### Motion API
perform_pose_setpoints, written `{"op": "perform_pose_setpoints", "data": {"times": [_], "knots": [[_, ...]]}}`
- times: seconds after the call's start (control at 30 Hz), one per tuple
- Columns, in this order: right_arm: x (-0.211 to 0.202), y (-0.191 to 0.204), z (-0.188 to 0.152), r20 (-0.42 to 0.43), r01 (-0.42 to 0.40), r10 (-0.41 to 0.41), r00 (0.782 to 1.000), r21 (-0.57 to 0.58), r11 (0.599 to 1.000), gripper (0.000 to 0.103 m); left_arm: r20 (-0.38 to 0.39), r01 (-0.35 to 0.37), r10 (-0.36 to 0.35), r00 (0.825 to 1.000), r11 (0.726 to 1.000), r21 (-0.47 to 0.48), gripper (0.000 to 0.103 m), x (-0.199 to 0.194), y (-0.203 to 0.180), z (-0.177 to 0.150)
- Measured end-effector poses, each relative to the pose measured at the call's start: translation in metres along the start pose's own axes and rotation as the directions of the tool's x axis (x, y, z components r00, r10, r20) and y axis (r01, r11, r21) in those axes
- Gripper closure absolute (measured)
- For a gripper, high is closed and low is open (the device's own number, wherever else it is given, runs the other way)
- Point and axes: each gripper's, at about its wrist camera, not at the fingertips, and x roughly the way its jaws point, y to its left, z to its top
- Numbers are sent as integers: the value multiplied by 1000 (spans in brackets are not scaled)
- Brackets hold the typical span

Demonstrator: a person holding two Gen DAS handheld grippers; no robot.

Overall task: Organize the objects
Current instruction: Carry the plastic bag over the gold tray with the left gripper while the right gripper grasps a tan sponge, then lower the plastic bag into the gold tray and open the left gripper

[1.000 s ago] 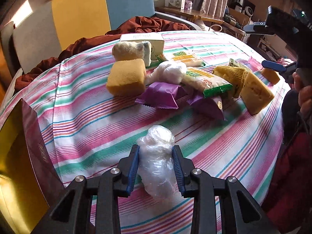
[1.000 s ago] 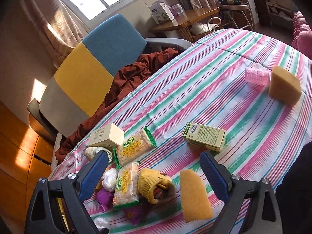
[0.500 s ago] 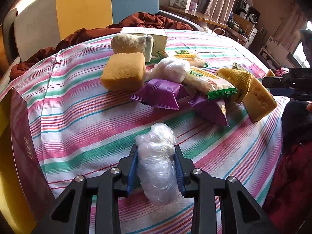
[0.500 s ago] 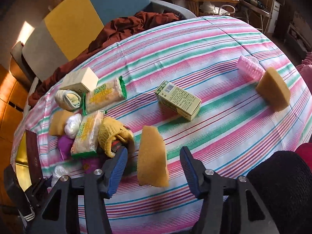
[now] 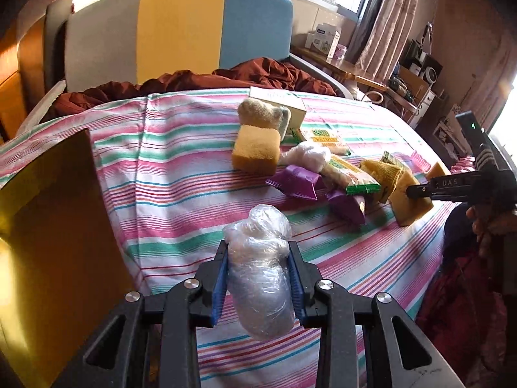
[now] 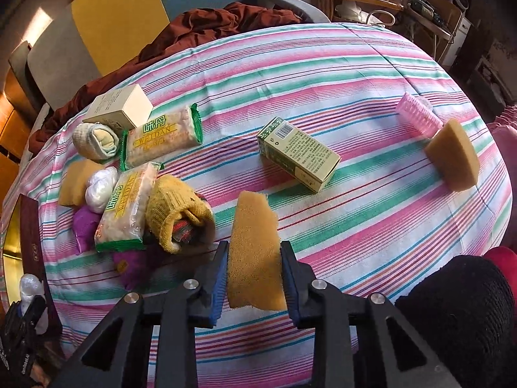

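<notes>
Right gripper (image 6: 253,274) clamps a yellow sponge wedge (image 6: 255,252) btwn its blue pads, over the striped worktop (image 6: 323,64). Just left: yellow knit glove (image 6: 177,213), two Weidan snack packs (image 6: 161,139), purple packet (image 6: 84,226), rolled sock (image 6: 93,142), cream box (image 6: 119,106). Green carton (image 6: 299,153) sits mid-cloth; pink hair roller (image 6: 418,114) touches a second sponge (image 6: 454,160) far right.

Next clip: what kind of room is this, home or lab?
Most likely a lived-in home room: a table under a striped tablecloth, a colour-block armchair with a rumpled brown blanket, curtained windows.
</notes>
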Motion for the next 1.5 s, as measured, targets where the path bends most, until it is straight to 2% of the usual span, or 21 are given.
{"op": "perform_pose_setpoints", "data": {"times": [0.23,0.37,0.43,0.57,0.63,0.73,0.87,1.0,1.03,1.2,1.3,1.5], "knots": [[2,2,-1,-1,5,-5,1000,-3,1000,73,73,-51,58,996,995,-90,70,-44,40,-5],[2,2,-2,-1,5,-5,1000,-4,1000,73,80,-145,159,984,978,-150,69,-69,79,-15],[3,2,-2,-2,7,-7,1000,-5,1000,73,66,-212,228,971,959,-188,69,-79,105,-26],[4,2,-2,1,5,-5,1000,-4,1000,73,-8,-353,361,933,907,-228,69,-89,155,-52],[4,3,-3,2,7,-7,1000,-3,1000,73,-38,-401,405,914,884,-239,69,-93,174,-65],[4,4,-3,1,13,-13,1000,-5,1000,73,-67,-443,442,895,857,-262,67,-99,192,-81],[5,5,-4,3,19,-19,1000,-5,1000,73,-84,-463,460,884,837,-293,67,-103,205,-95],[3,4,-5,15,10,-10,1000,8,1000,73,-82,-476,477,875,819,-319,66,-105,211,-94],[2,3,-6,18,10,-10,1000,14,1000,73,-82,-485,487,870,813,-321,64,-106,212,-93],[1,3,-5,22,24,-25,999,17,1000,73,-52,-506,522,851,790,-347,38,-122,213,-99],[1,3,-4,18,33,-33,999,13,999,73,-18,-494,530,848,778,-387,35,-134,212,-99],[3,3,-3,14,45,-45,999,10,999,73,31,-464,526,850,776,-427,31,-151,206,-97]]}}
